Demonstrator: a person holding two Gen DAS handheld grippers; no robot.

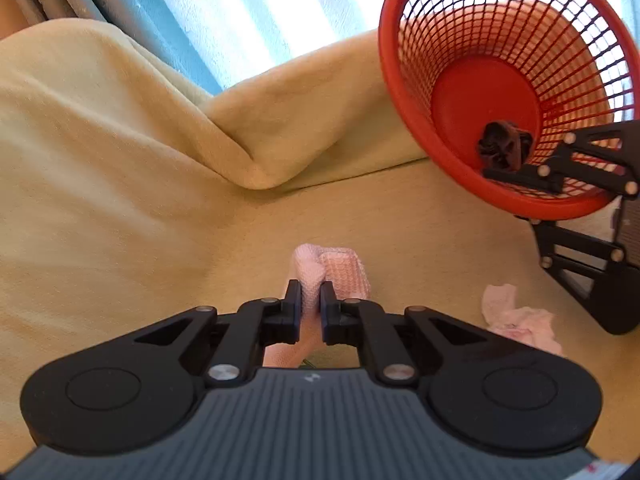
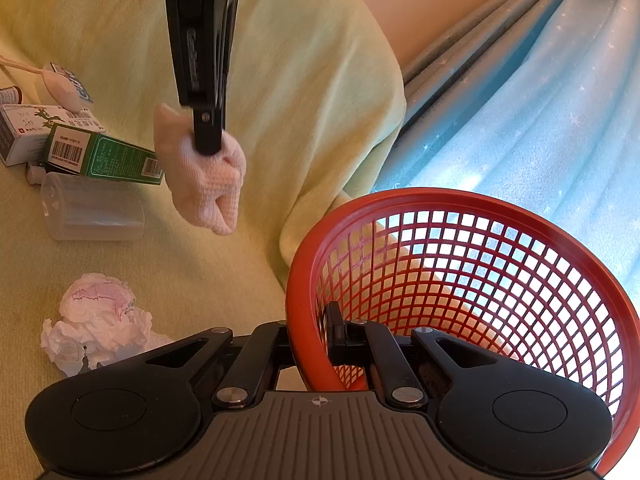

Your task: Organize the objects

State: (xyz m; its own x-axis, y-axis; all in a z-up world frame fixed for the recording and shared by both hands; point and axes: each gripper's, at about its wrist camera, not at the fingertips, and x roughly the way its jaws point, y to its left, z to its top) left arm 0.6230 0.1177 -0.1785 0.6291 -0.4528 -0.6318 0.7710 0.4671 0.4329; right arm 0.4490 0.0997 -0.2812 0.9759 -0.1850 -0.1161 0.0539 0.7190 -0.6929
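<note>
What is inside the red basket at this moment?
Inside the red basket lies one small dark crumpled thing, near the solid bottom. The right gripper covers part of the lower wall there.

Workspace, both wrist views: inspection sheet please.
Surface: yellow blanket, rumpled.
Job's things: red mesh basket tilted, dark item inside; pink sock lifted off the blanket.
Clutter: crumpled tissue, green box, white box, clear cup lying on its side.
Grippers: left claw shut on pink sock; right claw shut on basket rim.
Cables: nothing seen.
Surroundings: blue curtain.
</note>
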